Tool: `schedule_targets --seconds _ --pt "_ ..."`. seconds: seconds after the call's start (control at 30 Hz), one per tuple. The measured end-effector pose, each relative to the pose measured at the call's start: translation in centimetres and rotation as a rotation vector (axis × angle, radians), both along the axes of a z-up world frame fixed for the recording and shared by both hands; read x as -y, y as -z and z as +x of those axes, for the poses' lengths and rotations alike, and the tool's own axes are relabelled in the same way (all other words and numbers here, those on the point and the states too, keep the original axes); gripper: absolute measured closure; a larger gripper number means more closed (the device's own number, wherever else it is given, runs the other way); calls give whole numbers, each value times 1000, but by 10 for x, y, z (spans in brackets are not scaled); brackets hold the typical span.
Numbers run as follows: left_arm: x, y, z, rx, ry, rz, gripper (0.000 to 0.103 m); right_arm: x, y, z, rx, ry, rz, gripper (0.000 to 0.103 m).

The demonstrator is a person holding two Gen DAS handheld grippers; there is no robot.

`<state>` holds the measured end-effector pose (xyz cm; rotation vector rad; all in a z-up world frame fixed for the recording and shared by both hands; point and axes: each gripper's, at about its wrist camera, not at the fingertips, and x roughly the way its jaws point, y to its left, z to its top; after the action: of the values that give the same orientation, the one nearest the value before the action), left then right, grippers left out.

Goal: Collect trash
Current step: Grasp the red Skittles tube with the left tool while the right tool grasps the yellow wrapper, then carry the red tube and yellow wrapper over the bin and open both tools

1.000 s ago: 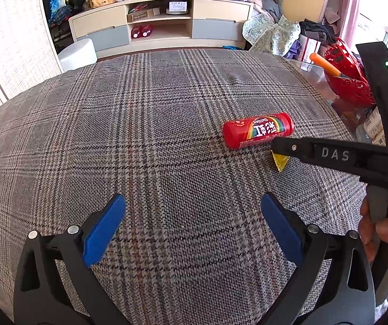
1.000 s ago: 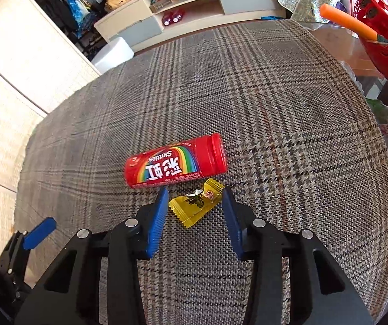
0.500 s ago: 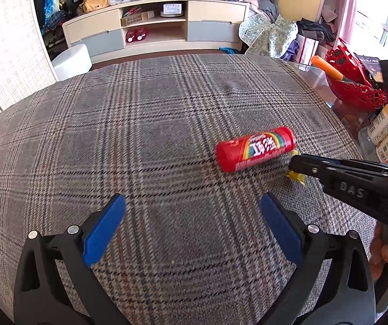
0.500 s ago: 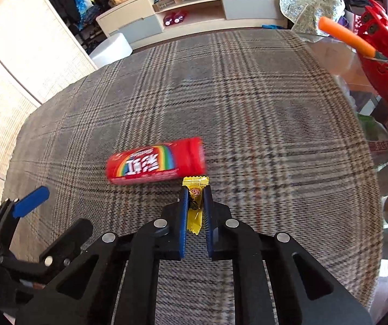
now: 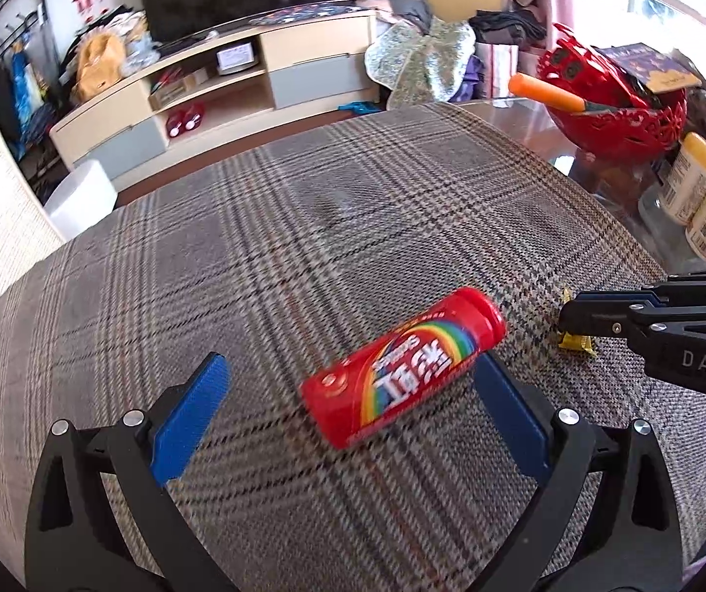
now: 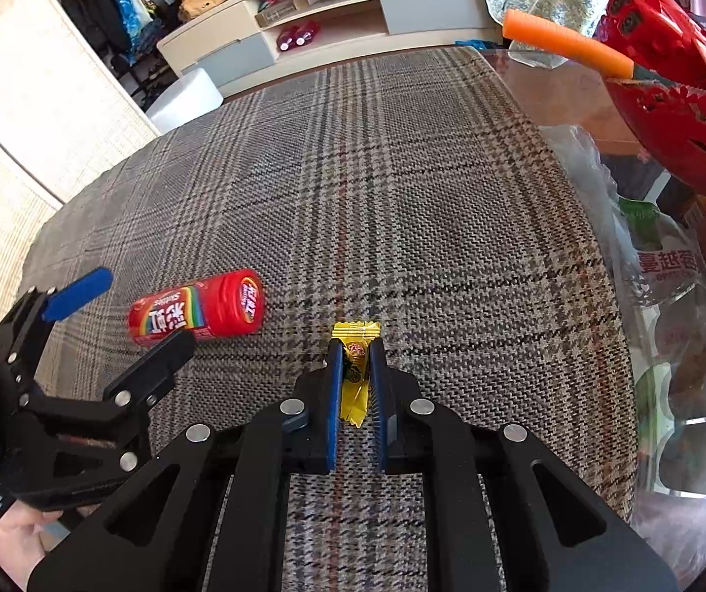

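Note:
A red Skittles tube (image 5: 402,367) lies on its side on the plaid cloth (image 5: 303,227). My left gripper (image 5: 353,394) is open, with the tube between its blue pads, nearer the right one. The tube also shows in the right wrist view (image 6: 197,310). My right gripper (image 6: 355,357) is shut on a yellow candy wrapper (image 6: 355,370), held just above the cloth. In the left wrist view that gripper (image 5: 570,318) comes in from the right with the wrapper (image 5: 577,342) at its tip.
A red openwork basket (image 5: 614,113) with an orange handle (image 5: 545,91) stands on the glass table at the right. Bottles (image 5: 698,197) and plastic bags (image 6: 668,296) crowd the right edge. A TV cabinet (image 5: 215,93) stands behind.
My right gripper closed on the yellow wrapper and lifted it slightly. My left gripper moved forward and right, so the red tube now lies between its pads.

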<state>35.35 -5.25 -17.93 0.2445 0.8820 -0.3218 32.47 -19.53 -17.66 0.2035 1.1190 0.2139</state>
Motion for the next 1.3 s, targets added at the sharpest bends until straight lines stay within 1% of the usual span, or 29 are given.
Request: schedule_targets --seconds 0.03,0.1,0.13,0.17,0.2,0.27,0.33,0.43,0.53,0.6,0.7,0.77,0.93,1.13,1.3 --pt "2 1 1 5 15 1 14 2 1 0 1 -2 8 91" --pt "9 4 3 2 61 -10 27 4 1 2 0 -3 18 91" --pt "11 6 5 -10 74 -14 39 4 0 1 0 -2 19 91" --pt "14 7 6 -15 83 -5 45 5 1 2 0 -3 17 91" --pt "16 8 5 -16 96 0 49 6 0 3 0 -3 17 91" --pt "20 9 5 -26 120 2 61 7 0 3 0 0 13 91" --pt "22 9 4 -36 142 0 67 8 0 3 -2 4 15 91" --pt "30 10 2 -42 175 11 69 8 -2 3 -4 9 14 91" --pt "36 11 3 -52 186 17 70 12 -1 3 -4 19 14 91" --pt "42 14 5 -86 197 18 70 16 -1 3 -5 27 18 91" --pt "46 15 6 -84 193 4 75 19 -2 2 -3 30 9 91" --pt "46 16 7 -90 180 -7 75 20 -2 0 -3 29 10 91" --pt "44 14 -4 -99 162 5 75 20 -4 -8 -3 23 13 91" --pt "33 10 -42 -138 102 27 75 14 -10 -41 -14 18 6 91" --pt "20 -1 -98 -165 60 34 75 4 -15 -87 -36 11 38 92"
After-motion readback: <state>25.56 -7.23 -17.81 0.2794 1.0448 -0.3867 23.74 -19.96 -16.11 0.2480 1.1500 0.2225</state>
